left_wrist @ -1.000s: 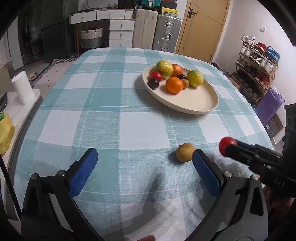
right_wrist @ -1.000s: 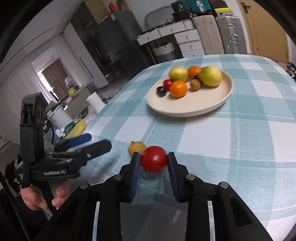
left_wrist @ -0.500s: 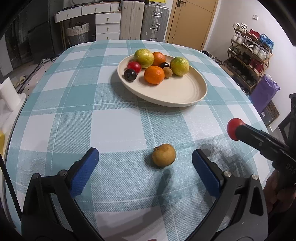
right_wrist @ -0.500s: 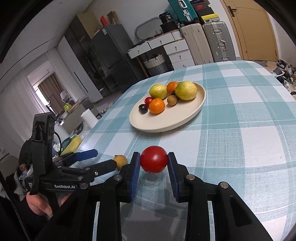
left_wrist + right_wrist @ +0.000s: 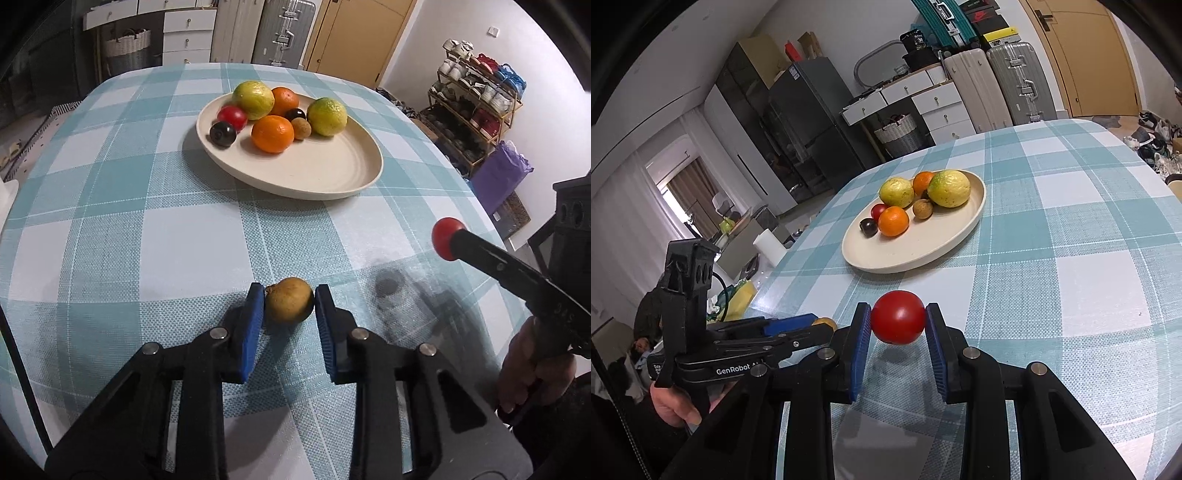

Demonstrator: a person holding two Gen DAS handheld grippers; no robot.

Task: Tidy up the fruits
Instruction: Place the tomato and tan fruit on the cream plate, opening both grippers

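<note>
The left gripper [image 5: 289,302], its jaws just closed, is clamped on a small brown fruit [image 5: 290,304] resting on the checked tablecloth [image 5: 110,229]. The right gripper [image 5: 898,322] is closed on a red tomato [image 5: 898,322] held clear of the cloth. Beyond both, the remaining fruits are grouped on a cream plate [image 5: 325,177].

In my right view, my left tongs [image 5: 827,328] hid most of the brown fruit [image 5: 824,322]. In the plate [image 5: 923,251], the dark fruit behind the orange [image 5: 893,220] was nearly covered.
</note>
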